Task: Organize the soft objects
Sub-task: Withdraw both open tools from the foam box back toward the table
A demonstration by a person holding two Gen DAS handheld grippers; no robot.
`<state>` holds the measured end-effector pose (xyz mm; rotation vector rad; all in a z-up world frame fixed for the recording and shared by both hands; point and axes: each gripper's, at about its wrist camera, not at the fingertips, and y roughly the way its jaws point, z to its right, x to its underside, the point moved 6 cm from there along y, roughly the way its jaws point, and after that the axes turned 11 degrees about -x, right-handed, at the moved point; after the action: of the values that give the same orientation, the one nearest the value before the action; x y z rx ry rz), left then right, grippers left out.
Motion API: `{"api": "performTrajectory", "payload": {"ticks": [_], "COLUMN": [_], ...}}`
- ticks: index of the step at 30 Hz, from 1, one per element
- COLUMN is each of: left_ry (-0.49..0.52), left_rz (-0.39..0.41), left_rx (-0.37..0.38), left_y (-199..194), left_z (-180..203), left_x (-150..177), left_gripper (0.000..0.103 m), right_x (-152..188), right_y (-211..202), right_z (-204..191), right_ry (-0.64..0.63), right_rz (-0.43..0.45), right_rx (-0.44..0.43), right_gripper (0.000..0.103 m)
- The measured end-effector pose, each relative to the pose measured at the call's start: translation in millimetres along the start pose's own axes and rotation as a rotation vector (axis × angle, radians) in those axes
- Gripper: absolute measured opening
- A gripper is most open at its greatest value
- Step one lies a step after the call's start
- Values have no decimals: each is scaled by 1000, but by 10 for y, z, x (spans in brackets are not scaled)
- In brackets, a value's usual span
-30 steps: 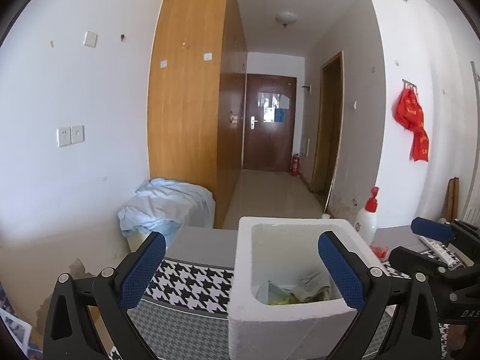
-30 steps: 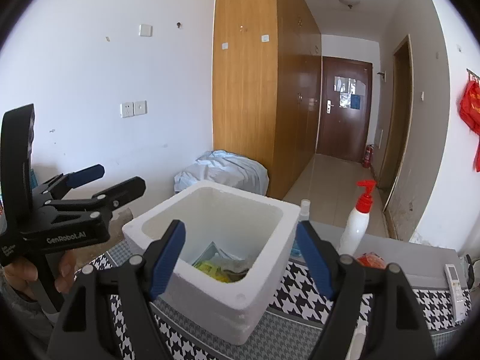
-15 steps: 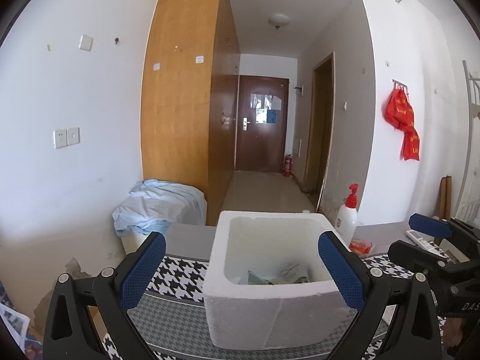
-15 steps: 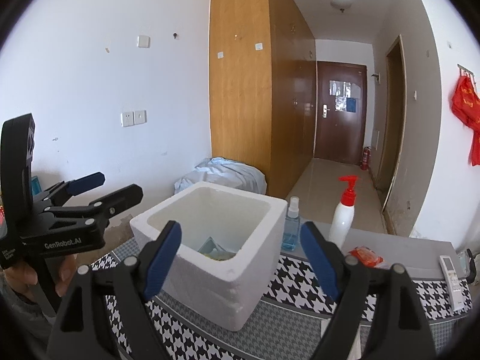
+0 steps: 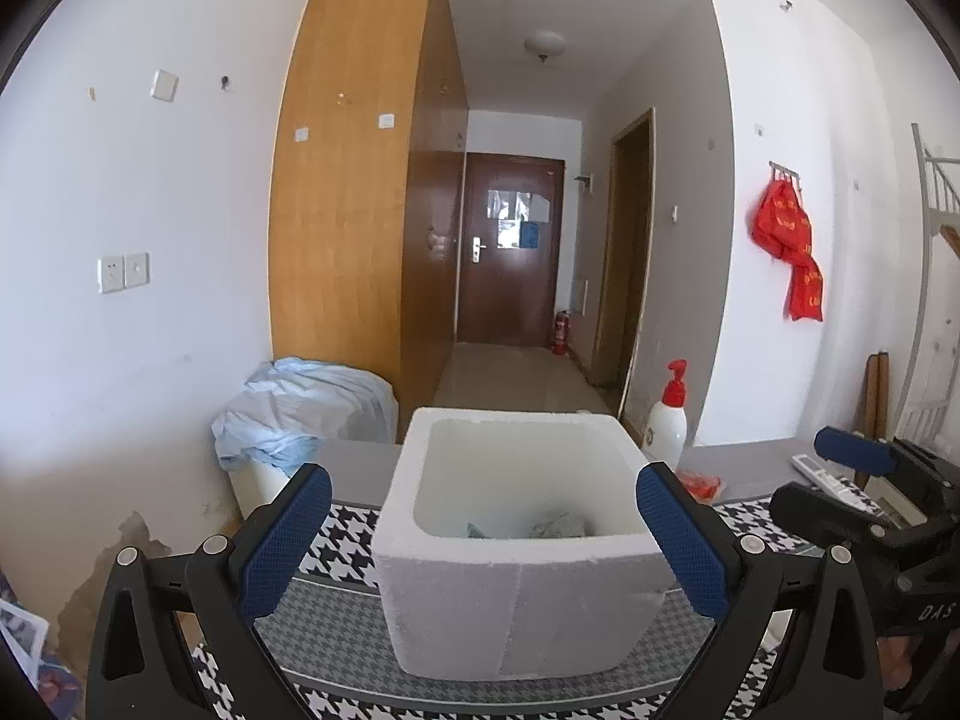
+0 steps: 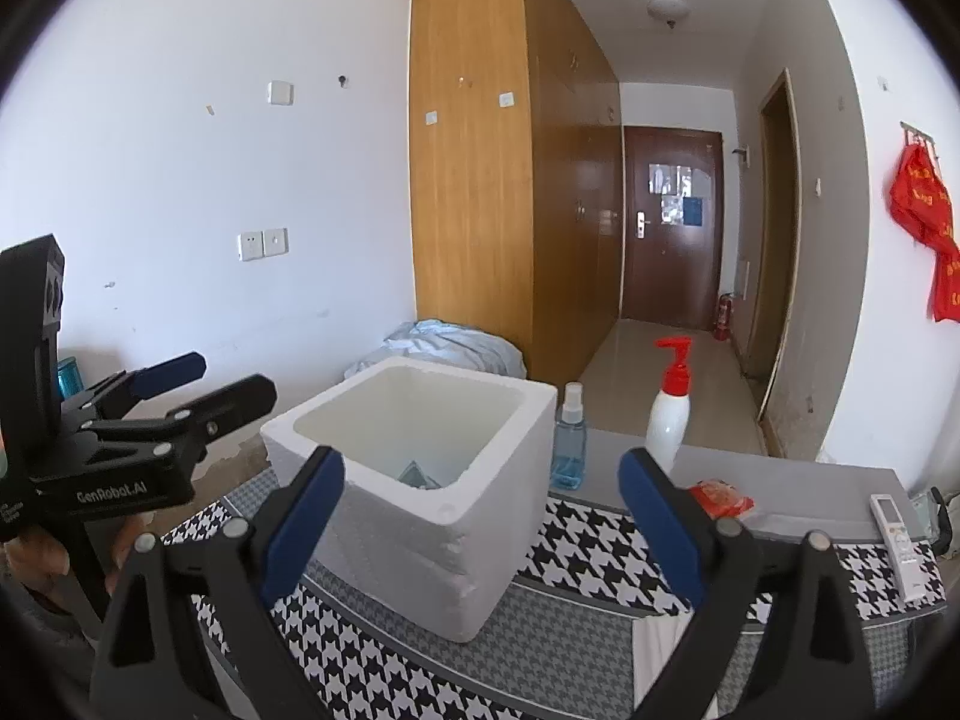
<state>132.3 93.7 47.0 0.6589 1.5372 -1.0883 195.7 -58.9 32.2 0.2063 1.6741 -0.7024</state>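
A white foam box [image 5: 516, 552] stands on the houndstooth cloth [image 5: 342, 534]; it also shows in the right wrist view [image 6: 420, 480]. Soft items [image 5: 555, 525] lie at its bottom, mostly hidden by its walls. My left gripper [image 5: 480, 540] is open and empty, its jaws spread to either side of the box, short of it. My right gripper [image 6: 480, 516] is open and empty, in front of the box's right corner. The right gripper appears at the right edge of the left wrist view [image 5: 840, 480], the left gripper at the left of the right wrist view [image 6: 180, 390].
A white pump bottle [image 6: 669, 414] and a blue spray bottle [image 6: 569, 444] stand behind the box. A red packet [image 6: 720, 495] and a remote [image 6: 897, 540] lie to the right. A pale blue sheet [image 5: 300, 414] covers something by the wall.
Both grippers have drawn back and lowered from the box. The box now looks smaller and its contents are mostly hidden by its walls. Both stayed open.
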Motion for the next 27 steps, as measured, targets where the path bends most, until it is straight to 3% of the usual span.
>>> {"api": "performTrajectory", "payload": {"ticks": [27], "left_ry": [19], "left_rz": [-27], "left_rx": [146], "left_y": [-104], "left_z": [406], "left_x": [276], "left_gripper": [102], "right_x": [351], "right_y": [-259], "right_z": [190], "right_ry": [34], "right_rz": [-6], "right_rx": [74], "right_gripper": [99]}}
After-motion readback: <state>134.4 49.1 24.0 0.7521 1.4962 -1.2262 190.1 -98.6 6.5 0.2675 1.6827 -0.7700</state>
